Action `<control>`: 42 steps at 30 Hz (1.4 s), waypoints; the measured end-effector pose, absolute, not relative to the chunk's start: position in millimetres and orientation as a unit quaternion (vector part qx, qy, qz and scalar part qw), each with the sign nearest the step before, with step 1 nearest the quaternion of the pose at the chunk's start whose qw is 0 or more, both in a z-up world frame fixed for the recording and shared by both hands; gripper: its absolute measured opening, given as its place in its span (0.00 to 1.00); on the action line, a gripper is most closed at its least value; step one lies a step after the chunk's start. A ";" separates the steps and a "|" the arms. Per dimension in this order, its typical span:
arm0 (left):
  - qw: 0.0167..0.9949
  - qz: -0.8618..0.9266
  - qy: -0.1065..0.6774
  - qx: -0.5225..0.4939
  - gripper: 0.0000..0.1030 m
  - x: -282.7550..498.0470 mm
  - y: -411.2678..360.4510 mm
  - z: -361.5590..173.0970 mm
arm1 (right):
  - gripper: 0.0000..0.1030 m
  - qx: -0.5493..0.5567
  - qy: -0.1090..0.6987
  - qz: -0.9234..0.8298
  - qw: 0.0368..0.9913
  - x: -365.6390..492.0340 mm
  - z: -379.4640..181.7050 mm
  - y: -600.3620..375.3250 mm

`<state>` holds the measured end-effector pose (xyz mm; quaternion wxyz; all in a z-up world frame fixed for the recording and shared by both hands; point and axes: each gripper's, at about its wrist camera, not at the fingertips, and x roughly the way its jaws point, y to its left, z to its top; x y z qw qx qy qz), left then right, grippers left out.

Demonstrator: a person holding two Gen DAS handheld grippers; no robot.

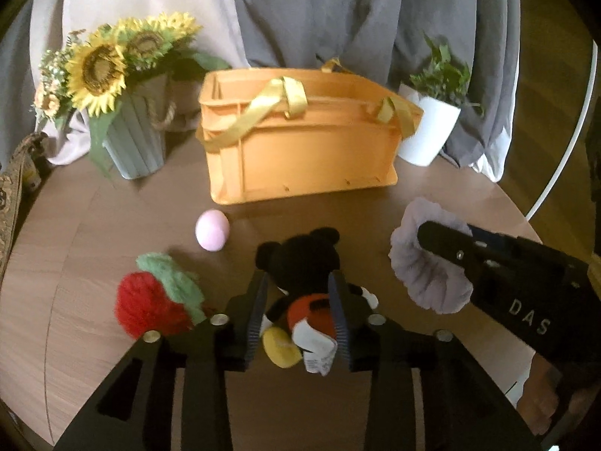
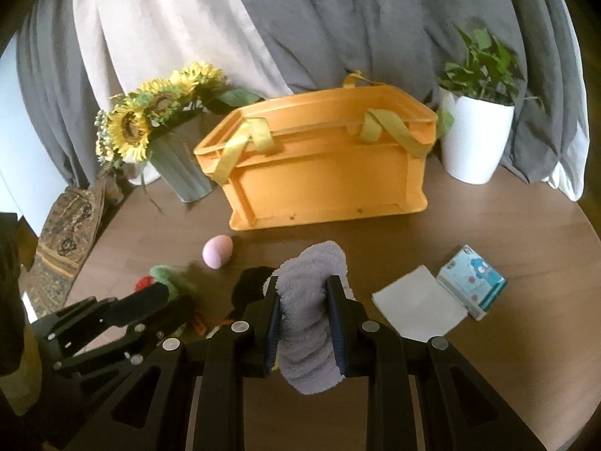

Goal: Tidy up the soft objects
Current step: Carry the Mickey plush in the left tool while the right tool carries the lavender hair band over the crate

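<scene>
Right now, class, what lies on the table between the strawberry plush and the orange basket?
The pink egg lies between the strawberry and the basket; the rest of that stretch is bare table. The left wrist view shows it best.

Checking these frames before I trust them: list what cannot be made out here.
- Inside of the orange basket: both wrist views see only its outer wall and rim.
- Mouse plush in the right wrist view: mostly hidden behind the lavender fluffy cloth and the right gripper.
- Red plush strawberry: right wrist view, blocked by the left gripper.
- Print on the tissue pack: too small.
</scene>
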<state>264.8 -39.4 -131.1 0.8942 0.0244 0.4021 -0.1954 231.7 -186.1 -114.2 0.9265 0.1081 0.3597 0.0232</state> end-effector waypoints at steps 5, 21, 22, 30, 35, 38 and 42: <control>0.880 -0.200 0.430 0.018 0.39 266.4 -48.0 -146.5 | 0.24 0.112 0.369 0.020 0.923 232.5 -123.2 -195.9; 0.863 -0.187 0.467 0.045 0.40 281.4 -70.6 -180.9 | 0.24 0.126 0.372 0.011 0.920 232.8 -137.3 -206.4; 0.863 -0.188 0.467 0.044 0.39 281.4 -70.3 -180.8 | 0.24 0.125 0.370 0.011 0.920 231.6 -136.5 -205.9; 0.866 -0.198 0.457 0.046 0.37 269.4 -66.4 -170.2 | 0.24 0.115 0.353 0.024 0.928 222.2 -122.5 -196.9; 0.874 -0.194 0.444 0.031 0.37 256.0 -56.7 -155.3 | 0.24 0.111 0.340 0.028 0.934 214.4 -110.5 -196.7; 0.883 -0.190 0.429 0.026 0.37 248.7 -52.6 -144.7 | 0.24 0.108 0.333 0.029 0.936 210.0 -103.5 -197.7; 0.896 -0.184 0.403 0.020 0.37 240.6 -49.3 -127.5 | 0.24 0.102 0.322 0.031 0.941 205.2 -94.5 -198.2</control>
